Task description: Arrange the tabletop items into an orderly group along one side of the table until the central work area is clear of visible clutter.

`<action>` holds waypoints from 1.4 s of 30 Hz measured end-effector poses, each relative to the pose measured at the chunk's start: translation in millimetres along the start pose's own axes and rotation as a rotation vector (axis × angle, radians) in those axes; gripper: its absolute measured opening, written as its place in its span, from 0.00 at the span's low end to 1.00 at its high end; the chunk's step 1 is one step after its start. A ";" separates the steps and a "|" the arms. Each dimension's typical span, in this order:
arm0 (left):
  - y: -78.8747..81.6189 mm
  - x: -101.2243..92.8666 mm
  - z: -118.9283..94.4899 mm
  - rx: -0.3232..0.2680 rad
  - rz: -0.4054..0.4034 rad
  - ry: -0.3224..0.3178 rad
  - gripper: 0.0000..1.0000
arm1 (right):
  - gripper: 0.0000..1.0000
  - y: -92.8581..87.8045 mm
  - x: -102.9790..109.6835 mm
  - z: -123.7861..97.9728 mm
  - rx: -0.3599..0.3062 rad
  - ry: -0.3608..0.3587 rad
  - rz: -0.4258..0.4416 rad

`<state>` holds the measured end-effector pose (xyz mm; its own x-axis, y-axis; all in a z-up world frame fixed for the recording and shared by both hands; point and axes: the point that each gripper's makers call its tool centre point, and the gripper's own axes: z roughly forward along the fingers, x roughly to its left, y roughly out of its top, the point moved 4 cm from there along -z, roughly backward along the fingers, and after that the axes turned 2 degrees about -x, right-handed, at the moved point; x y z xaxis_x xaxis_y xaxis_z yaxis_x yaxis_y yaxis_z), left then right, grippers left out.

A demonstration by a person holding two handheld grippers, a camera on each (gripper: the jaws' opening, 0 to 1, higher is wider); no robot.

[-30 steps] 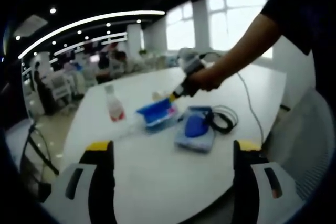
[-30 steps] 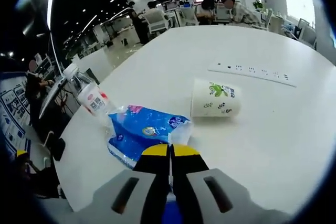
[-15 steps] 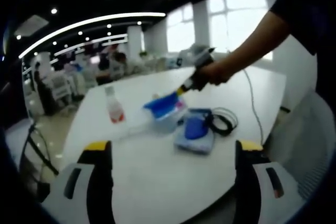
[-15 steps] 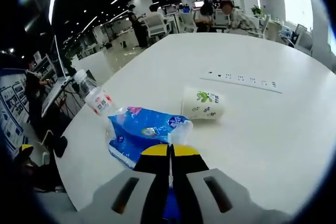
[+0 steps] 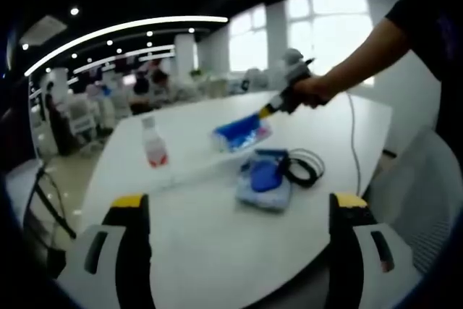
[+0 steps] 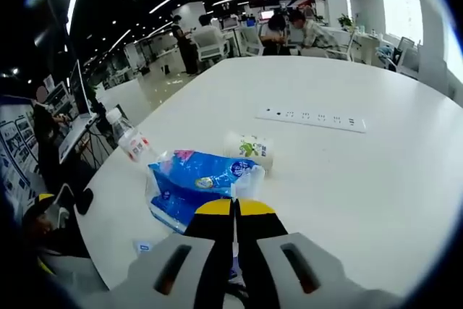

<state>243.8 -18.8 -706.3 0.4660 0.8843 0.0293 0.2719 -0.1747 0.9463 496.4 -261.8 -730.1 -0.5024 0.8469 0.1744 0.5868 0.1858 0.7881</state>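
White table (image 5: 210, 236), large, rounded edge, set in an open office; far end seen in right gripper view (image 6: 376, 179).

Left gripper (image 5: 239, 215): jaws spread wide apart, nothing between them, held low over the near table edge.

Right gripper (image 6: 234, 211): yellow-tipped jaws pressed together, pinching an edge of the blue tissue pack (image 6: 195, 182). In left gripper view same gripper (image 5: 269, 111) held in a hand (image 5: 311, 90) coming in from the right, tissue pack (image 5: 241, 133) hanging from its tip, lifted off the tabletop.

Blue pouch (image 5: 265, 182) flat on table, roughly mid-table, below and just right of the raised pack. Black cable (image 5: 307, 168) coiled, touching the pouch's right side.

White power strip (image 6: 311, 119) lying flat, well beyond the pack.

Water bottle (image 5: 153, 146), clear, red-and-white label, upright in left gripper view, left of the pack, apart from it; near table's left edge in right gripper view (image 6: 130, 140).

Paper cup (image 6: 249, 150), white with green print, lying on its side just behind the pack.
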 end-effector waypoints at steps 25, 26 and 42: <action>0.9 -1.7 -1.0 -0.007 0.013 -0.015 1.00 | 0.00 -11.7 -70.2 -62.4 -0.033 -0.094 0.010; 1.0 -1.8 -1.0 -0.007 0.014 -0.015 1.00 | 0.00 -12.5 -72.7 -64.1 -0.033 -0.099 0.010; -0.2 -2.6 -1.8 0.002 0.013 -0.018 1.00 | 0.00 -38.0 -111.1 -87.1 -0.015 -0.175 0.046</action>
<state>240.9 -20.3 -706.0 0.4844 0.8741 0.0360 0.2672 -0.1870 0.9453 474.6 -406.4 -728.0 -0.3561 0.9283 0.1065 0.5965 0.1381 0.7907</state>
